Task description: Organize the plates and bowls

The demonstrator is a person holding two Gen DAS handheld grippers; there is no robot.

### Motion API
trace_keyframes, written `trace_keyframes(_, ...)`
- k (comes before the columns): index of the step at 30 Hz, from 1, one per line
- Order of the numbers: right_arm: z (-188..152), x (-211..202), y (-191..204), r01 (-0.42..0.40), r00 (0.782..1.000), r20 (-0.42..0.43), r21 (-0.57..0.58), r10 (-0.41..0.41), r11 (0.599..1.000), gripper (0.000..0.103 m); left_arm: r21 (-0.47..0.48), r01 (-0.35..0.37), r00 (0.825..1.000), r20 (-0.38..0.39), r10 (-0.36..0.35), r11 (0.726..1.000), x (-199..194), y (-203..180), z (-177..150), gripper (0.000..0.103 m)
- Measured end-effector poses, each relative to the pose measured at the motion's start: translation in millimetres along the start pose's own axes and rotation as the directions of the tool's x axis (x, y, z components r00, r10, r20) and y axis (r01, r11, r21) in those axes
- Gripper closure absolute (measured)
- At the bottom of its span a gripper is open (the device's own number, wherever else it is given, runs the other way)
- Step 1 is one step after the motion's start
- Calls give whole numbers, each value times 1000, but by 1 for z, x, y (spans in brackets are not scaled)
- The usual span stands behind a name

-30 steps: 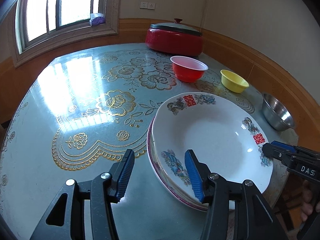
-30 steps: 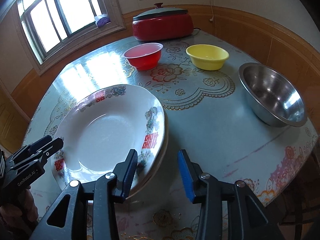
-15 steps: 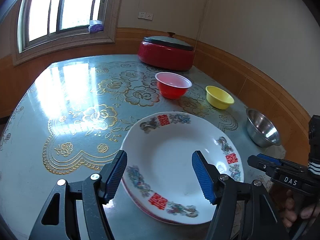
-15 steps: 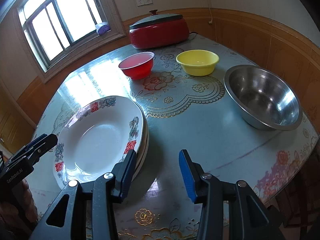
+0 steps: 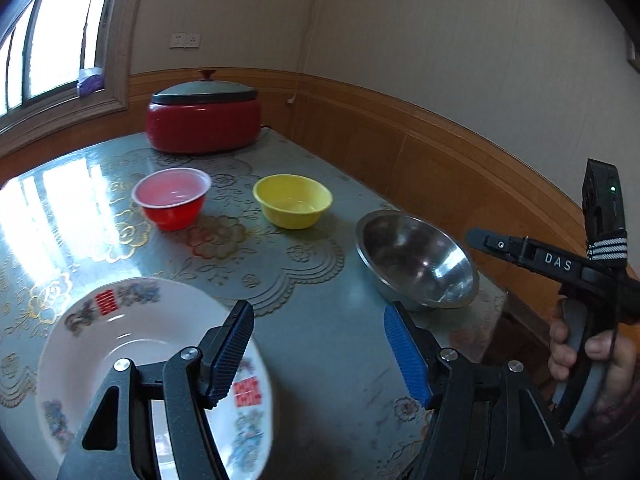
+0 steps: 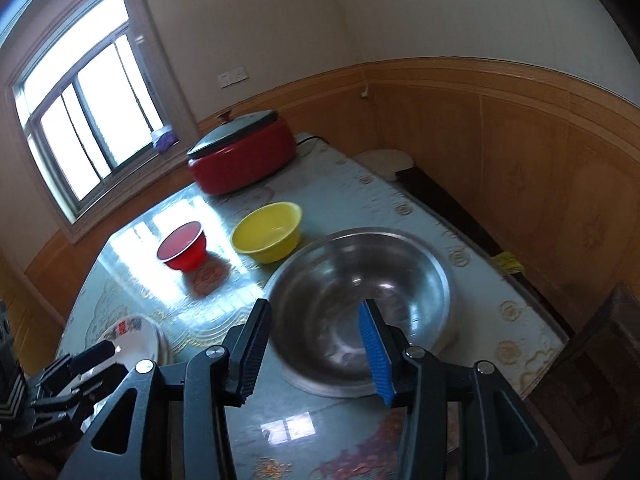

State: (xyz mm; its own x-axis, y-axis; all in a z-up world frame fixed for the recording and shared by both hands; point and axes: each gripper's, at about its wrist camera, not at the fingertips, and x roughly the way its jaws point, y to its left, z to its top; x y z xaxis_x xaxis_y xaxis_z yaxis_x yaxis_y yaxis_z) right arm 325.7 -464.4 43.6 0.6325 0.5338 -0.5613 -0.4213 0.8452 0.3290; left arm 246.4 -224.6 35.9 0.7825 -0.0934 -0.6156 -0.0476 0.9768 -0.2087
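Left wrist view: your left gripper (image 5: 318, 354) hangs over the table (image 5: 332, 344) with its jaws spread and nothing between them, only bare tabletop. The largest piece, the stacked white plates (image 5: 132, 344) with red characters and floral rims, lies just under and behind its left finger. Next in size, the steel bowl (image 5: 416, 264) sits ahead and to the right of that gripper, near the table's edge. The yellow bowl (image 5: 293, 206) stands further ahead, almost in line with the jaws, and the smaller red bowl (image 5: 172, 198) is beside it to the left, apart from it. The red lidded pot (image 5: 202, 120) is at the far end.

In the right wrist view, your right gripper (image 6: 316, 352) is released too, jaws apart and gripping nothing, with the steel bowl (image 6: 360, 300) directly ahead of and below its fingers.
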Motion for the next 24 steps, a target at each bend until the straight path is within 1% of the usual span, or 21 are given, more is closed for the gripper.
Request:
trace_keyframes(2,8,2,-27,33,999,-1,46,-33,998,57,10,14,1000,-13,-14,1000,17,-13,5,32)
trace_keyframes(3,11,4,-39,37,999,-5,67,-37,997,55,13,15,1000,-12,-15,1000,24,-20,8,30)
trace_keyframes(5,17,9,-60,36,999,-22,92,-34,995,53,24,16,1000,-10,-16,1000,37,-31,11,18)
trace_keyframes(7,21,17,-72,29,999,-44,95,-25,995,53,19,14,999,-39,-14,1000,50,-37,12,14)
trace_keyframes(9,26,27,-82,12,998,-67,101,-5,995,53,-4,13,997,-75,-13,1000,65,-39,14,16)
trace_keyframes(11,30,37,-87,-12,996,-83,102,20,995,53,-41,3,994,-111,-8,999,78,-39,17,36)
trace_keyframes(12,31,42,-90,-13,996,-92,98,22,995,53,-63,-4,991,-133,-5,998,84,-38,18,38)
trace_keyframes(15,32,55,-96,-27,992,-121,85,38,996,53,-125,-22,984,-179,-1,992,102,-34,19,39)
trace_keyframes(17,31,63,-99,-34,989,-141,79,45,996,55,-140,-14,983,-186,-12,990,110,-34,21,39)
trace_keyframes(18,32,68,-101,-43,987,-149,78,54,996,59,-147,-18,983,-185,-9,989,113,-34,23,39)
trace_keyframes(19,33,72,-103,-54,985,-159,78,66,995,60,-153,-18,983,-183,-11,988,116,-34,24,39)
trace_keyframes(20,33,76,-104,-65,983,-168,77,77,995,62,-161,-5,983,-181,-25,987,120,-35,25,39)
trace_keyframes(21,33,81,-105,-70,981,-176,75,82,995,67,-170,8,982,-184,-39,985,125,-36,26,39)
trace_keyframes(22,33,86,-104,-73,979,-184,70,85,995,70,-178,16,980,-190,-50,984,130,-36,27,39)
trace_keyframes(23,32,90,-104,-76,978,-191,65,87,995,74,-181,24,978,-200,-61,983,135,-37,28,40)
trace_keyframes(24,31,94,-104,-78,976,-201,59,88,995,78,-177,29,976,-208,-66,984,140,-38,28,43)
